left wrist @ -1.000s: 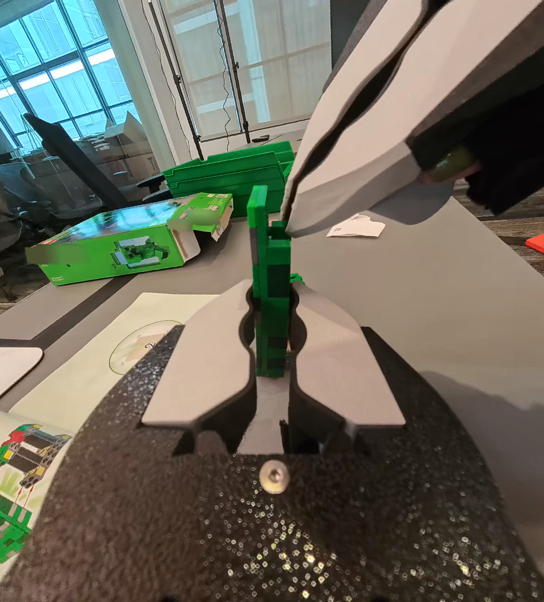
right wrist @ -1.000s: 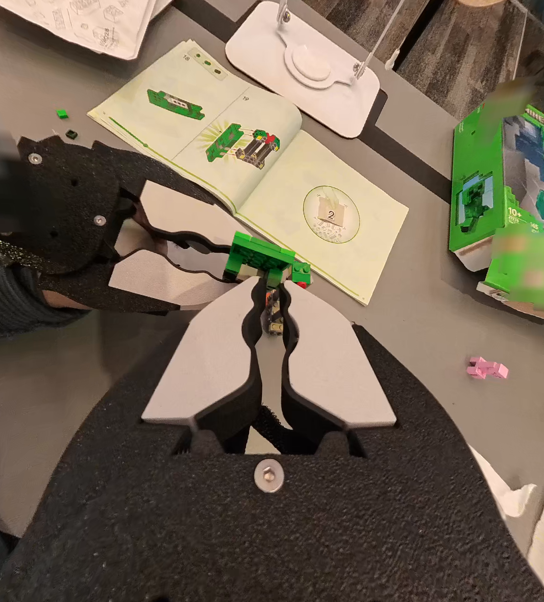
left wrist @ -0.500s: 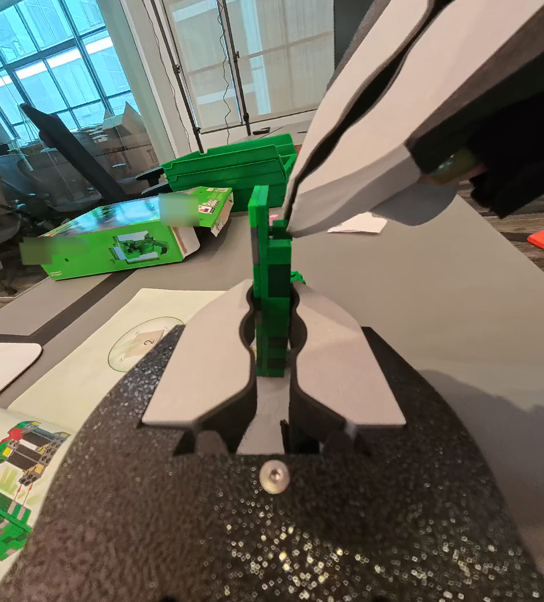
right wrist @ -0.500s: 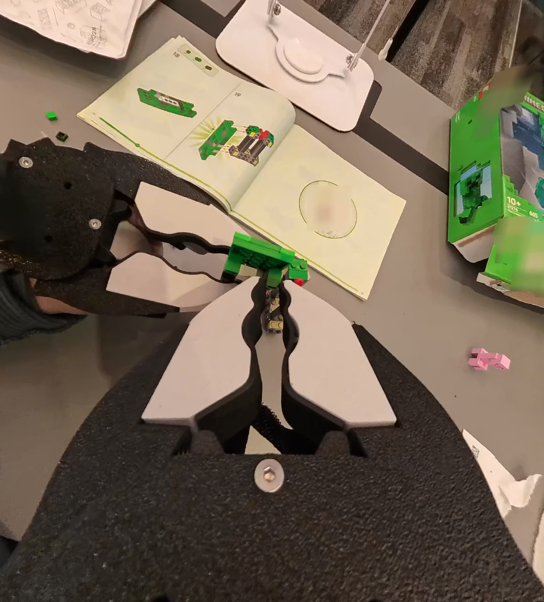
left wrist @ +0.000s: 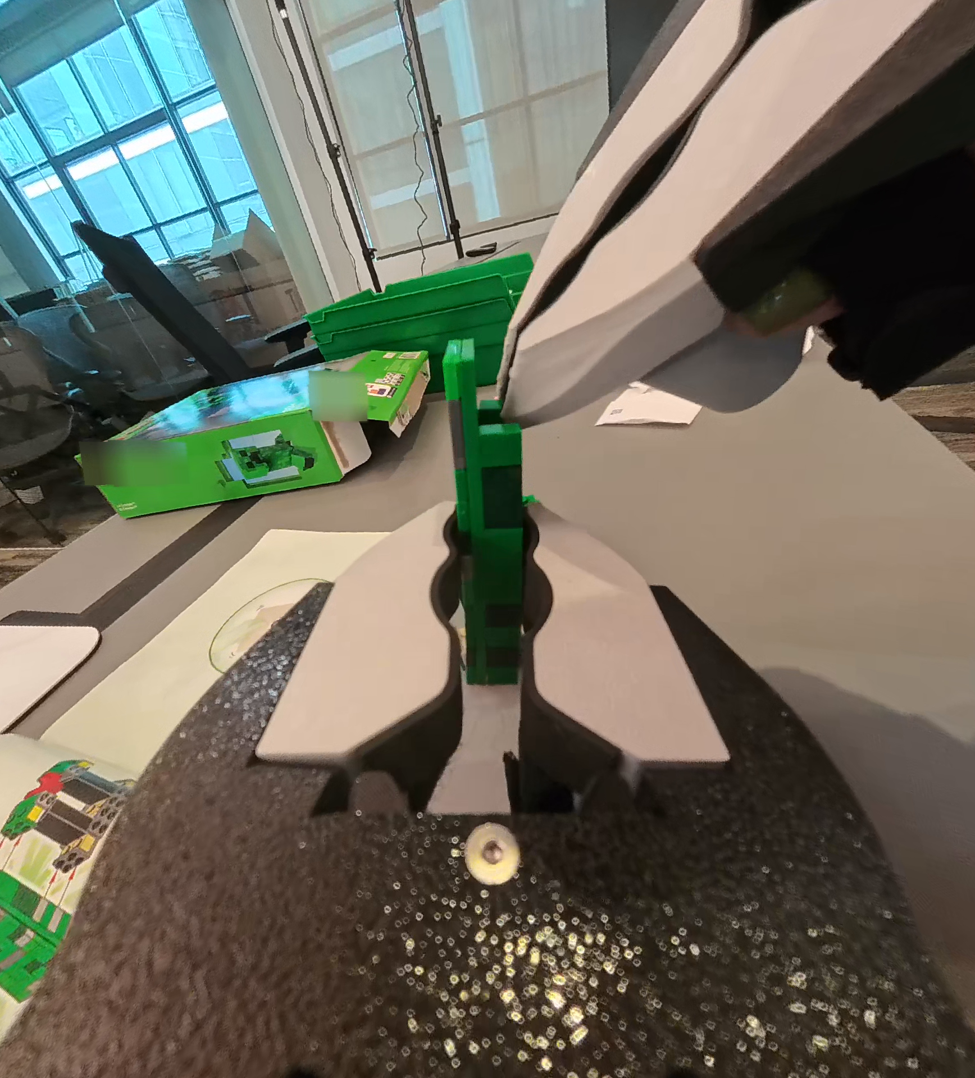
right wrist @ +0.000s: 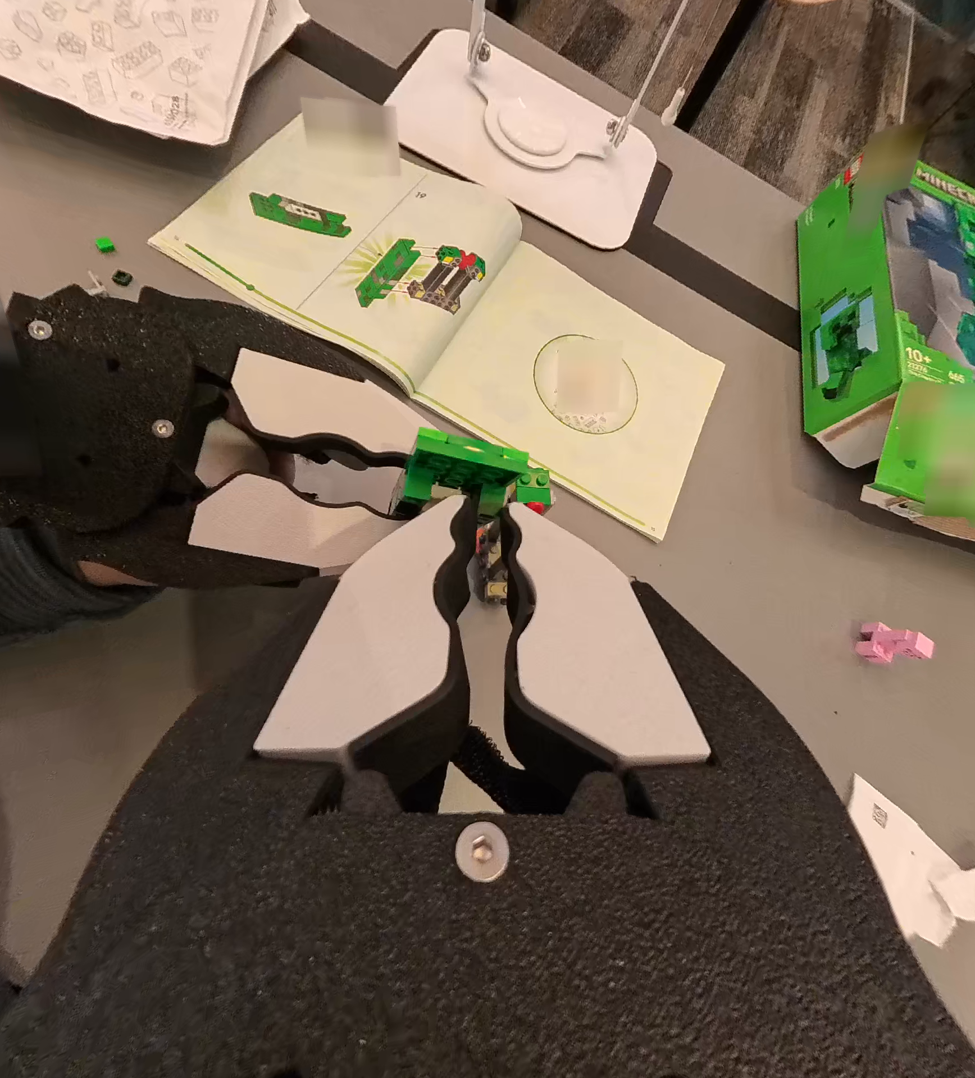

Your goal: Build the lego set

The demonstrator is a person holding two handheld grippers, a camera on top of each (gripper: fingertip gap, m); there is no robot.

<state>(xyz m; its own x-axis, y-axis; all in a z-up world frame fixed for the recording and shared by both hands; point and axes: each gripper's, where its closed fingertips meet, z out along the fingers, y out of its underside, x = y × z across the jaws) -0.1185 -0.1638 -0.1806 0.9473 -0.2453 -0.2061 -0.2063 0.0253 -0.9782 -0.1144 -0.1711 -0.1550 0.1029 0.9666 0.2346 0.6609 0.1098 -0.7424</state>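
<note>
While both claws pinch the green lego build, a printed green box lies nearby.

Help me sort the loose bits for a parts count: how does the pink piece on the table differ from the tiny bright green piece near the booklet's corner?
The pink piece is larger and irregular, apparently several bricks joined; the tiny green piece is one small square. The pink piece lies right of the right gripper; the green one lies far left, beyond the booklet. Both lie loose on the grey table, touching neither gripper.
</note>
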